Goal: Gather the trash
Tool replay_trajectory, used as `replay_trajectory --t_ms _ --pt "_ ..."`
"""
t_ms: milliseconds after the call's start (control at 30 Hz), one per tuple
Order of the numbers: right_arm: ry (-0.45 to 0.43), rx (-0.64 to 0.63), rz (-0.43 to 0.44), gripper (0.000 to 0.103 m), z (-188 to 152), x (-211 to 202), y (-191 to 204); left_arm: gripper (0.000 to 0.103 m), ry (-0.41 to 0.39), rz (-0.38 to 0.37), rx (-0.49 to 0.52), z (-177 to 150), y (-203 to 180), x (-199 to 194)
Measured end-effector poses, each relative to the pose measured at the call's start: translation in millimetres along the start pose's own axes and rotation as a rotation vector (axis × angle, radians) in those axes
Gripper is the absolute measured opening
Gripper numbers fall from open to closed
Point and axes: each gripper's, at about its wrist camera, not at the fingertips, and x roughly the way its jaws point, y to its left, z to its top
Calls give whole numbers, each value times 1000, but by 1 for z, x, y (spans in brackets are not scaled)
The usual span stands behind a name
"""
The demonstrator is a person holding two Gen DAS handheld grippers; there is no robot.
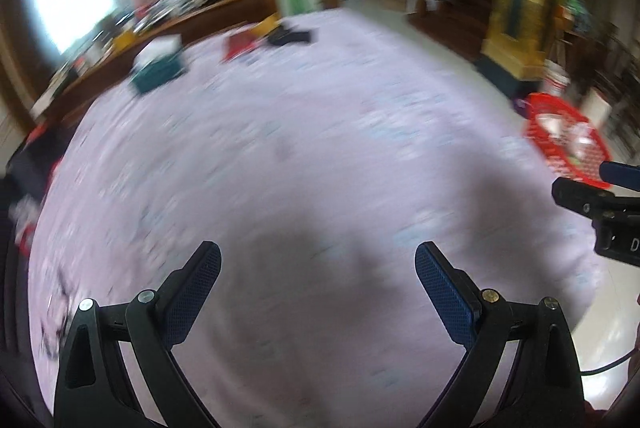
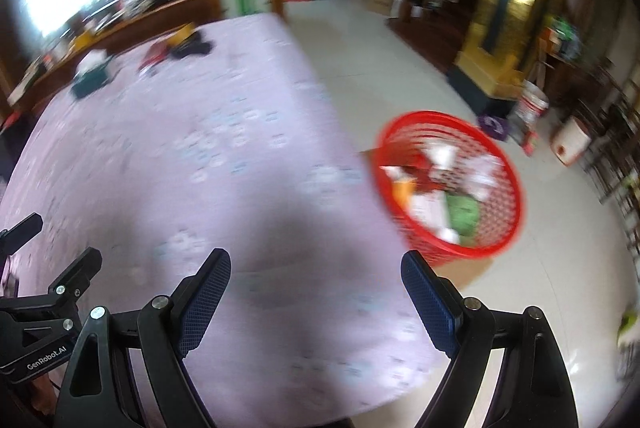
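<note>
Both views are motion-blurred. A red mesh basket [image 2: 452, 184] full of paper and wrapper trash stands on the floor just past the table's right edge; it also shows in the left wrist view [image 1: 568, 140]. My left gripper [image 1: 318, 258] is open and empty above the pale purple tablecloth [image 1: 280, 148]. My right gripper [image 2: 316, 264] is open and empty over the table's near right edge, with the basket ahead to its right. The right gripper's body shows at the right edge of the left wrist view [image 1: 600, 204].
At the table's far end lie a dark green box with white tissue [image 2: 92, 76], a red item [image 2: 154, 54], a yellow item and a dark cloth [image 2: 192, 48]. A wooden counter runs along the left. White tiled floor [image 2: 400, 68] lies to the right, with buckets and boxes beyond.
</note>
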Motion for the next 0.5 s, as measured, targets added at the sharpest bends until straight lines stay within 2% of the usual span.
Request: replay_trajectory --t_ms 300,400,500 --pt "96 -206 172 90 -2 61 122 97 141 214 -194 -60 112 26" --pt "133 -260 207 90 -8 84 159 97 167 234 -233 -74 140 37" --pt "146 -269 210 90 -11 103 179 97 164 224 -256 -77 153 46"
